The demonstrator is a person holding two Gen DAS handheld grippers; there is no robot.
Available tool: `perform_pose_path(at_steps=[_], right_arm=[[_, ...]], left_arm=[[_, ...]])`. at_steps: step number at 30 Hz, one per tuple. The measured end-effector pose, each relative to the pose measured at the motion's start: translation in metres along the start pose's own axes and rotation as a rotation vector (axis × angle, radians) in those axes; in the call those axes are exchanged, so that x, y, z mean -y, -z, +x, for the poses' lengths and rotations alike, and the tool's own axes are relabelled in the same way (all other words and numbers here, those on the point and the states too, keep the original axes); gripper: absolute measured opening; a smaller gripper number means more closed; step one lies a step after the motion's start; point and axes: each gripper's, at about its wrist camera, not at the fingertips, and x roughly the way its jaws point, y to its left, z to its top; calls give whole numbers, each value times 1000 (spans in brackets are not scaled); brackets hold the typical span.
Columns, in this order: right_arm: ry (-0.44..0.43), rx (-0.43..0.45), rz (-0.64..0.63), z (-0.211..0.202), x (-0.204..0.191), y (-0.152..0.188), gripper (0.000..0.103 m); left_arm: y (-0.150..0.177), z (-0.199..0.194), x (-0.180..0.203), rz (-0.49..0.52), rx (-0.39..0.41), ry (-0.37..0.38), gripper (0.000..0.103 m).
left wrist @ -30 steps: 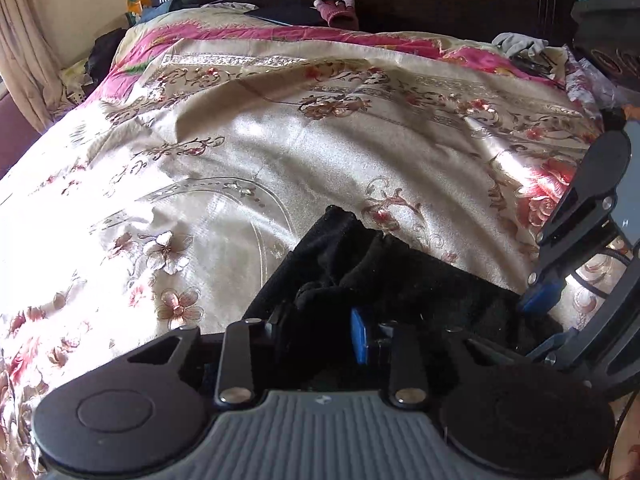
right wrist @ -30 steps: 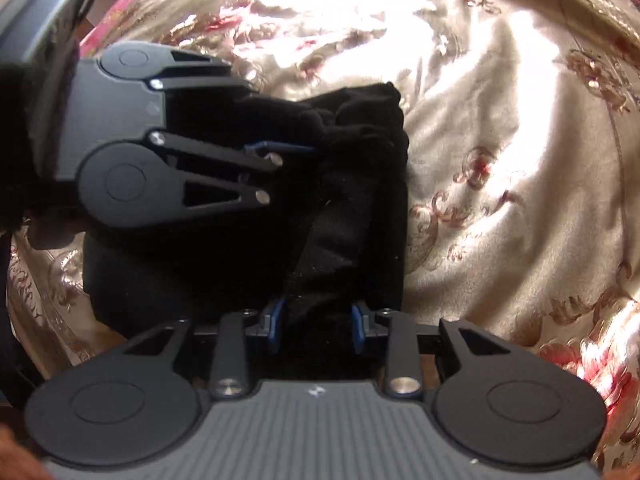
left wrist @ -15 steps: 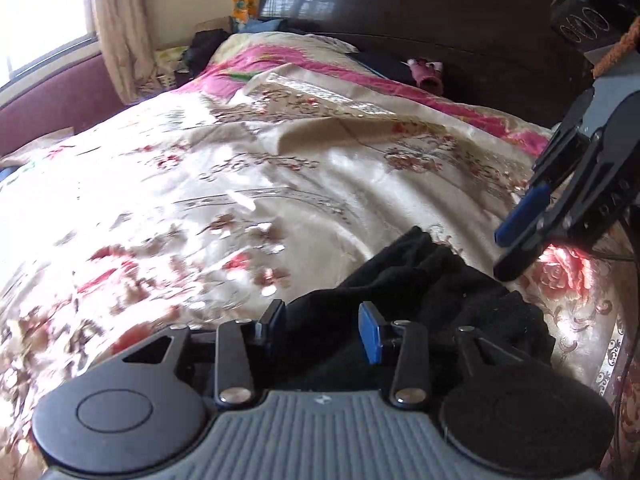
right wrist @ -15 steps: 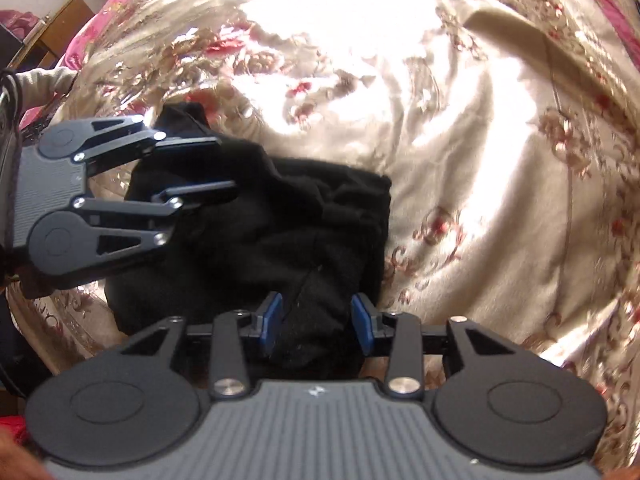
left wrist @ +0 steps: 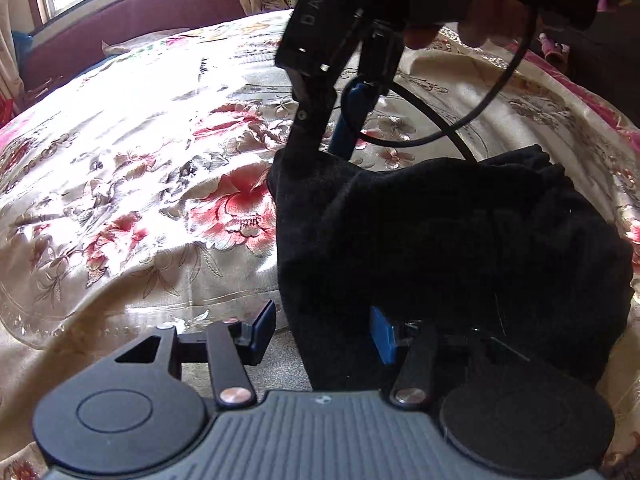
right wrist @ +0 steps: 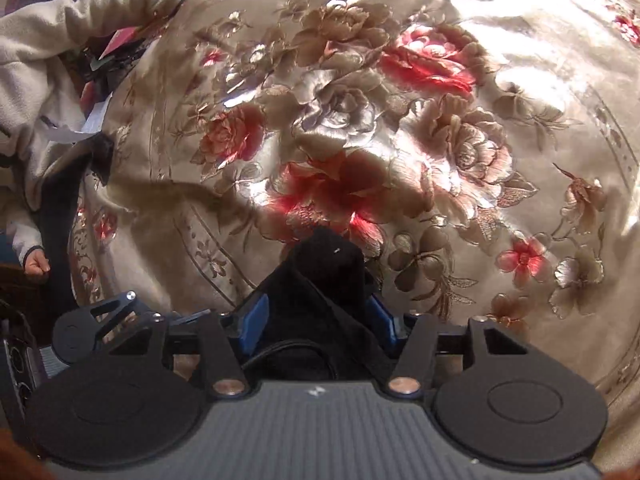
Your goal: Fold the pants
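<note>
The black pants (left wrist: 460,240) lie as a folded bundle on the floral bedspread (left wrist: 160,184). My left gripper (left wrist: 322,330) straddles their near left edge. Its jaws are opening: the left pad stands clear of the cloth and the right pad is beside it. My right gripper (left wrist: 328,136) stands over the bundle's far left corner, held by a hand. In the right wrist view a peak of the black pants (right wrist: 324,268) rises between that gripper's (right wrist: 318,318) blue pads, whose jaws are also opening. Part of the left gripper (right wrist: 100,320) shows at lower left.
The bedspread (right wrist: 440,120) spreads wide to the left and beyond the pants. A window and a maroon ledge (left wrist: 120,8) run along the back, and a dark headboard (left wrist: 600,52) is at right. A black cable (left wrist: 440,128) loops over the pants. A cream sleeve (right wrist: 40,60) is at left.
Both grippers' jaws have widened. The right gripper has swung from the pants' middle to their far left corner. The left wrist view has turned toward the window side.
</note>
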Motion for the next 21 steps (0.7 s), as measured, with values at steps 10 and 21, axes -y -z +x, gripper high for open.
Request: perform_pose_path(at_steps=[10,21], right_arm=[[-40,-255,208,65,40,-50,46],[-155,17,429,61,84,-15,13]], left_arm=[[8,8,13,-14,22,-15,70],[16,14,28,48,37,-55,71]])
